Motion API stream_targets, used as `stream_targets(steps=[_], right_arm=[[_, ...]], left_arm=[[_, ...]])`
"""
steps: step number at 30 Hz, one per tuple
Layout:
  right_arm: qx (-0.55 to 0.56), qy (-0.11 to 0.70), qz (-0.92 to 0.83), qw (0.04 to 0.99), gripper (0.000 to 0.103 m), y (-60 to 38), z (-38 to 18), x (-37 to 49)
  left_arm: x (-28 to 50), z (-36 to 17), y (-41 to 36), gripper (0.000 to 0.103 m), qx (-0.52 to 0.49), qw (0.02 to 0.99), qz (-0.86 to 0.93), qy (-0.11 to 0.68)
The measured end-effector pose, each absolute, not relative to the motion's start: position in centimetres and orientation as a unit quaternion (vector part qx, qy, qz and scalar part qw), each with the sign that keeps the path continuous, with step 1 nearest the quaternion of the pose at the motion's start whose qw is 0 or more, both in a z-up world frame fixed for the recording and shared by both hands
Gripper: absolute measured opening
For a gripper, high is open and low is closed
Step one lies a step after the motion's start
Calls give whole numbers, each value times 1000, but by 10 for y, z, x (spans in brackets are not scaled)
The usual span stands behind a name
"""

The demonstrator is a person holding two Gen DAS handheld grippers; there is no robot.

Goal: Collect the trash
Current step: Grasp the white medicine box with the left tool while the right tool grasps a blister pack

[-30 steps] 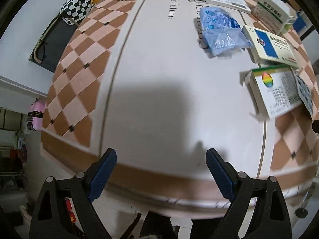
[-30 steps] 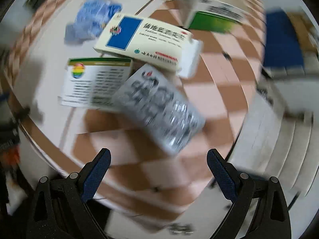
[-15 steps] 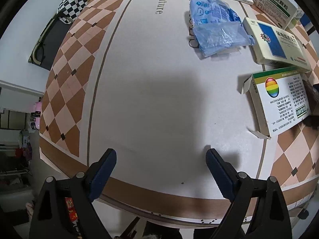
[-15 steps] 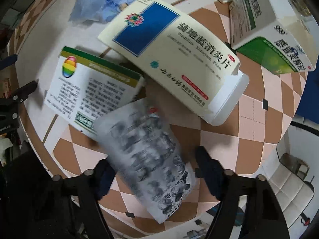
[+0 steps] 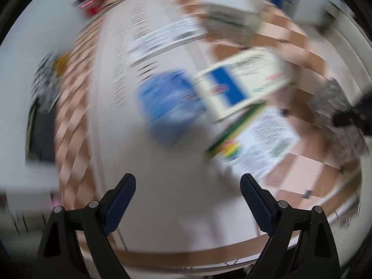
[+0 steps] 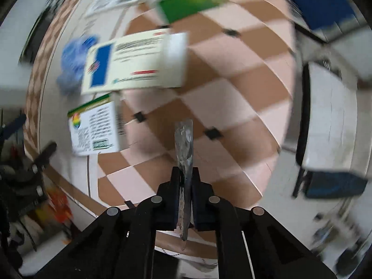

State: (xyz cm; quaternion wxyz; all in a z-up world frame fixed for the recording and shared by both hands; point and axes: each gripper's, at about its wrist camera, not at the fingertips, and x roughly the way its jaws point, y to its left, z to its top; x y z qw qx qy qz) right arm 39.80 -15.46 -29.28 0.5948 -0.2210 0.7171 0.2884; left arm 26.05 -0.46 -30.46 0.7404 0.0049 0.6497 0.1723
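The right gripper is clamped on a thin silvery blister sheet, held edge-on above the checkered counter. The left gripper (view badly blurred) has its fingers spread wide, holding nothing. Ahead lie a blue plastic wrapper, a blue-and-cream box and a rainbow-logo box, close together.

Your left wrist view looks down over the table from its near edge; your right looks closer, from the side. Both share the blue-panelled box.
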Motion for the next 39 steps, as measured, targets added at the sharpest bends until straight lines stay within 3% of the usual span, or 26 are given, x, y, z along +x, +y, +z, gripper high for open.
stream_targets(steps=[5,12,15,17,20,25,30,35,39], right_arm=[[-182,734,260,600,8,-188,-293,405],[-174,737,254,601,8,-179,-304,399],[-177,736,254,602,8,-179,-308,398],[-178,735,255,602,8,-176,-306,394],[-178,735,253,603,8,-175,-304,389],[-175,736,253,603,8,-174,-304,386],[-186,733,255,603,8,-168,-305,379],[-193,734,249,602,8,-161,-307,378],[-199,735,247,600,8,-157,-309,376]], left_arm=[[294,-333,-32,92,89,716,47,691],[309,-358,-44,91,119,690,4,714],[315,-359,-45,88,104,692,0,714],[318,-357,-44,77,87,695,-15,714],[320,-355,-40,75,87,700,-7,709],[304,-348,-20,74,7,693,56,719],[283,-344,12,74,-138,681,140,705],[290,-354,15,79,-142,678,144,707],[296,-353,14,76,-142,686,137,701]])
